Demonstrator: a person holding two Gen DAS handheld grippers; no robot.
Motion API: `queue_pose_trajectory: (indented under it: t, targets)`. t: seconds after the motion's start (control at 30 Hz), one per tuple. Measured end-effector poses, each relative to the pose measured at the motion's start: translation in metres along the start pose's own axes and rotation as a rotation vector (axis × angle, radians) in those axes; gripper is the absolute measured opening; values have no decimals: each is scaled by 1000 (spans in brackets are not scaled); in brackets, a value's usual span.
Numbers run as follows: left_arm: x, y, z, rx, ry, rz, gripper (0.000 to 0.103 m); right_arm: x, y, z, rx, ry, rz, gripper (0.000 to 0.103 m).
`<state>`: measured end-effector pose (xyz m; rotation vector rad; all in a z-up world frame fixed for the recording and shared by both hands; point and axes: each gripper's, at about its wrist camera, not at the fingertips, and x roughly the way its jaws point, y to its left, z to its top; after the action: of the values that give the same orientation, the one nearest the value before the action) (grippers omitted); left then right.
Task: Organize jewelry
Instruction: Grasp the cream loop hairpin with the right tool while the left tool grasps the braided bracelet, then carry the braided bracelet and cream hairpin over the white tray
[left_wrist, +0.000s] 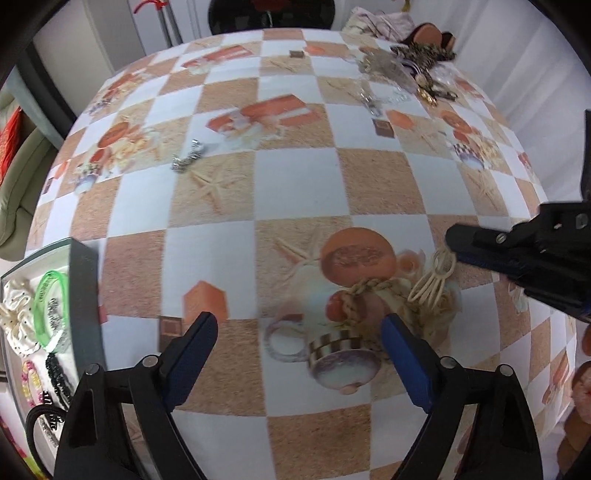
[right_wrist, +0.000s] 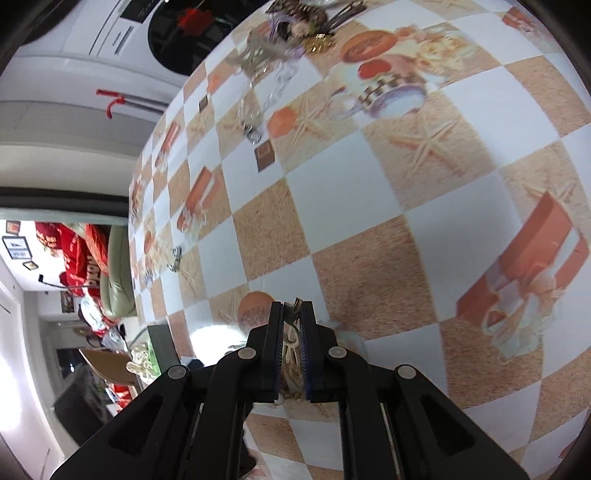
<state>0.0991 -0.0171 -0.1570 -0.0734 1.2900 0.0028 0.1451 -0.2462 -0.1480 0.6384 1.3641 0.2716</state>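
Left wrist view: the left hand-held gripper hangs over the counter with its two blue-padded fingers spread wide and nothing between them. The counter wears a checked cloth printed with starfish, pots and boxes. At the right edge, the right hand-held gripper reaches in with its tip closed on a cream looped ornament, which dangles just above the cloth. At the far left lies a tray holding a green bangle, a white scrunchie, dark beads and a pink and yellow bracelet. A small silver piece lies alone on the cloth further back. At the far right corner sits a tangled heap of jewelry, with a clear chain trailing out of it.

Right wrist view: the right hand-held gripper has its jaws nearly together, pinching the cream looped ornament between the pads. The cloth-covered counter beneath is blurred. The heap of jewelry sits well away at the top, the clear chain running down from it. The small silver piece lies near the counter's left edge. Beyond that edge show a green sofa with red cushions.
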Motion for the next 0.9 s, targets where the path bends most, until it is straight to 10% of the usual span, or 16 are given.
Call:
queue_pose_trajectory:
  t: [0.33, 0.43, 0.5, 0.9]
  targets:
    - [11, -26, 3, 60, 13, 27, 73, -5, -24, 6, 26, -9, -65, 9]
    - [8, -34, 3, 95, 5, 12, 54, -5, -27, 5, 28, -5, -68, 9]
    - [5, -39, 3, 121, -5, -1, 11, -6, -27, 4, 27, -4, -69, 9]
    - [-28, -5, -6, 3, -24, -149, 10, -22, -15, -10, -24, 13, -78, 9]
